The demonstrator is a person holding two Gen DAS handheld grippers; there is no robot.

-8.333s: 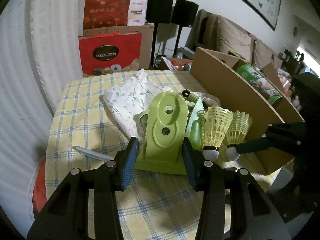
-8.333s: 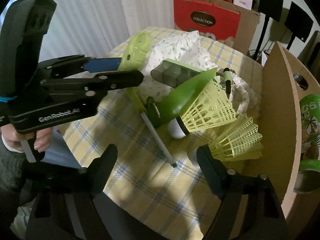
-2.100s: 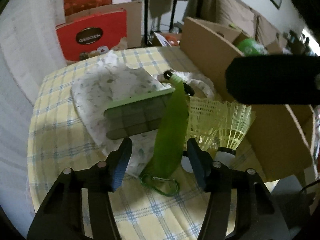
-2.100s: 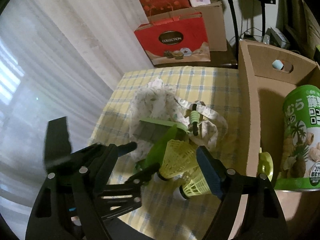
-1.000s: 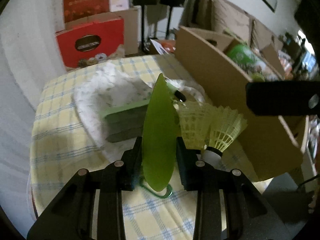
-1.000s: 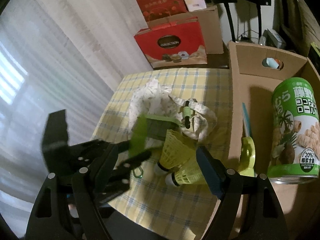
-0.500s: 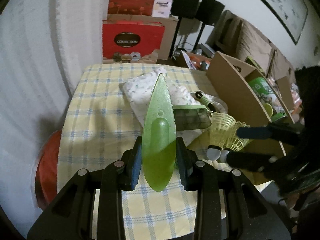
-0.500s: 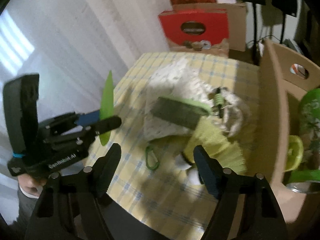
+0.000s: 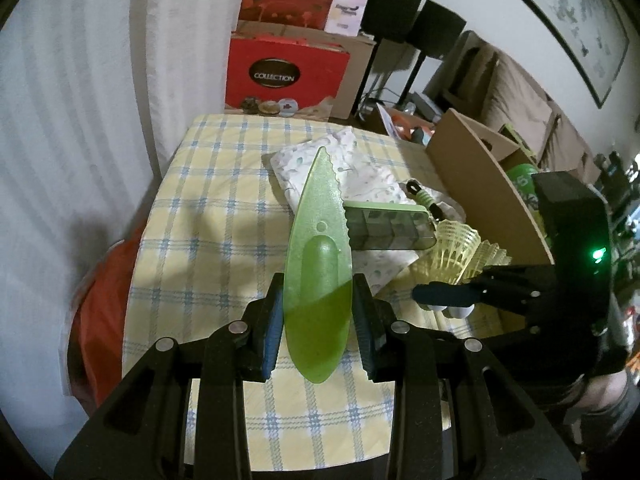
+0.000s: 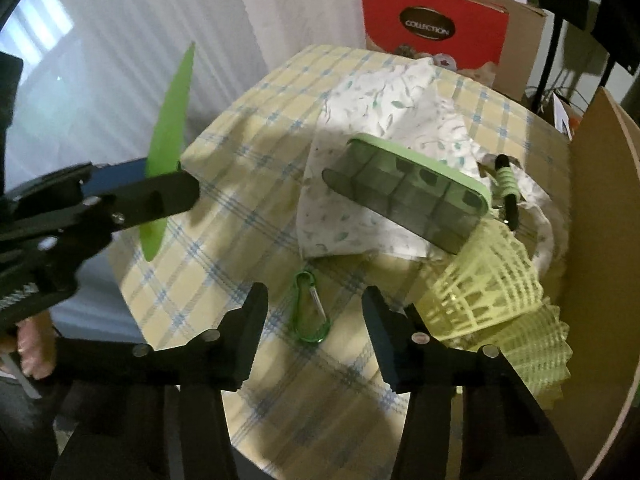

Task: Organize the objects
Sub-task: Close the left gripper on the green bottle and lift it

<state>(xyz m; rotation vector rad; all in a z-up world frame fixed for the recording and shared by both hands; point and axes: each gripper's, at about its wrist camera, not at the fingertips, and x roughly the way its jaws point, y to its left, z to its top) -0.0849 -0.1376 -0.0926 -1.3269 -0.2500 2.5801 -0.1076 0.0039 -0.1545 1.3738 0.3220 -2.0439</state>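
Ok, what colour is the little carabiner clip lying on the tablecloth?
The carabiner is green, seen best in the right wrist view.

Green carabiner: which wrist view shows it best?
Right wrist view. The green carabiner lies whole and unobstructed on the checked tablecloth, between the closing jaws of the right hand-held gripper, which do not touch it. The left wrist view shows none of it: the green leaf-shaped piece, clamped in the left hand-held gripper, blocks that spot.

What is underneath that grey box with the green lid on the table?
The grey box lies tilted on a white leaf-print cloth, its low end against the yellow shuttlecocks. The cloth spreads over the checked tablecloth. Whatever lies beneath the cloth is covered.
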